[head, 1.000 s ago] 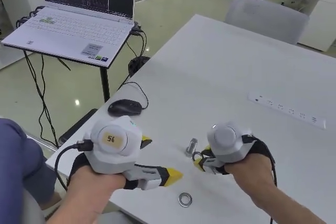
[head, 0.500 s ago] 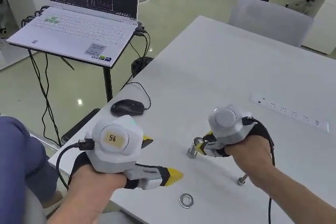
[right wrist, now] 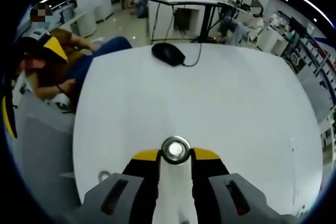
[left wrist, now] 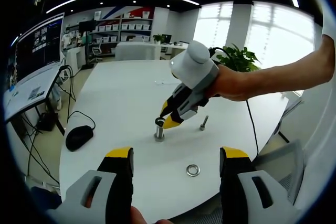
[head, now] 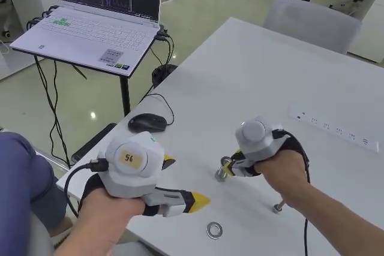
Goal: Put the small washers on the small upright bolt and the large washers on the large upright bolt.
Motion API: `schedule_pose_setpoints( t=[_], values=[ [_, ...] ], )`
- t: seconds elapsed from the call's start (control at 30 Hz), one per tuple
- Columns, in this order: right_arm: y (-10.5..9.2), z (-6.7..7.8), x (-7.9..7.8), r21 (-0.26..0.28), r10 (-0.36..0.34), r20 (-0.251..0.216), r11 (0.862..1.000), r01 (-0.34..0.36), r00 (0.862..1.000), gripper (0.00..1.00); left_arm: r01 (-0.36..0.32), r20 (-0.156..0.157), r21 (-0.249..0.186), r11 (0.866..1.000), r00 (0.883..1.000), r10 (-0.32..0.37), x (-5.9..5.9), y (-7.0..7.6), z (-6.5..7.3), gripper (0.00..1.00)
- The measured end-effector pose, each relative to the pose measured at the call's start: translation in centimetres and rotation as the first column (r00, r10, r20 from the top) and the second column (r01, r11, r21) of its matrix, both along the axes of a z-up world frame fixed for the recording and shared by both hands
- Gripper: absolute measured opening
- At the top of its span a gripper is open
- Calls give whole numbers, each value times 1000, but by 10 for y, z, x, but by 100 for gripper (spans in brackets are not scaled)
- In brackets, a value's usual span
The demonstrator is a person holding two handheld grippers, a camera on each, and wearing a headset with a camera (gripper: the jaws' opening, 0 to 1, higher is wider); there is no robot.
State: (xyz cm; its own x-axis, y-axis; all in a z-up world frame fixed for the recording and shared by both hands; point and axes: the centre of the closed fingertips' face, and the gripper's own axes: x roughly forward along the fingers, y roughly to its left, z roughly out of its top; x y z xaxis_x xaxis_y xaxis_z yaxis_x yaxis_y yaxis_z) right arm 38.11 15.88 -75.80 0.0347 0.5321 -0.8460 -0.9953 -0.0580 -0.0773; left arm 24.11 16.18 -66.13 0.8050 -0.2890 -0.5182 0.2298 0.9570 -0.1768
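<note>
- Closest to me, my left gripper (head: 182,181) hangs low over the front edge of the surface (head: 258,76). My hand is wrapped under it, and it points across toward the bolts. Its fingers (left wrist: 119,155) are spread wide with nothing between them.
- Washers — I count two. The loose washer (head: 214,229) lies flat near the front edge, just ahead of my left fingers and touching neither bolt.
- Bolts — two as well, both standing upright. The large bolt (left wrist: 159,132) is further in from the loose washer. The small bolt (left wrist: 203,124) stands off to one side of it, apart from it.
- My right gripper (head: 230,169) reaches in from the right with the wrist bent and the tips angled down at the large bolt. Its fingers are clenched on the held washer (right wrist: 175,149), gripping it flat by the rim.
- That washer sits right at the top of the large bolt. I cannot tell whether it is already over the thread.
- Farther back on the left there is one mouse (head: 147,123), its cable looping away.
- Toward the far right of the surface lies one power strip (head: 336,131).
- Beyond the surface, one open laptop (head: 90,28) sits on a stand to the left, and one chair (head: 312,22) is at the far side.
</note>
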Motion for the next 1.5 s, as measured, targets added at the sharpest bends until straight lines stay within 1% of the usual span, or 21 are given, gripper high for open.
schedule_pose_setpoints(
  t=[0.3,0.5,0.67,0.9,1.03,1.07,1.23,1.3,1.37,1.5],
  values=[
    [3,-8,3,-19,0,-6,1000,0,1000,24,1,-4,0,1000,1000,-1,0,-1,-1,66],
    [5,-18,5,-38,1,-12,999,-1,1000,24,3,-6,-2,1000,1000,-3,-1,-2,-1,66],
    [4,-23,3,-51,2,-17,999,-3,1000,24,5,-10,-2,1000,1000,-5,-2,-2,-2,66],
    [5,-36,7,-69,-4,-26,998,2,1000,24,3,-12,-3,1000,1000,-3,-2,0,-3,66],
    [5,-42,6,-81,-14,-34,997,11,999,24,2,-16,-3,1000,1000,-2,-3,0,-5,66],
    [4,-46,7,-91,-18,-37,996,15,999,24,1,-18,-3,1000,1000,-2,-3,1,-6,66],
    [6,-58,10,-105,-25,-48,994,20,999,24,-3,-19,-2,1000,1000,3,-3,3,-6,66],
    [4,-55,7,-113,-30,-52,993,24,998,24,-5,-19,-2,1000,1000,5,-3,4,-6,66],
    [3,-58,4,-118,-33,-59,993,26,998,24,-6,-22,-2,1000,1000,6,-4,4,-7,66],
    [5,-59,4,-112,-32,-57,993,25,998,24,-9,-30,-5,1000,1000,8,-5,5,-11,66]
  ],
)
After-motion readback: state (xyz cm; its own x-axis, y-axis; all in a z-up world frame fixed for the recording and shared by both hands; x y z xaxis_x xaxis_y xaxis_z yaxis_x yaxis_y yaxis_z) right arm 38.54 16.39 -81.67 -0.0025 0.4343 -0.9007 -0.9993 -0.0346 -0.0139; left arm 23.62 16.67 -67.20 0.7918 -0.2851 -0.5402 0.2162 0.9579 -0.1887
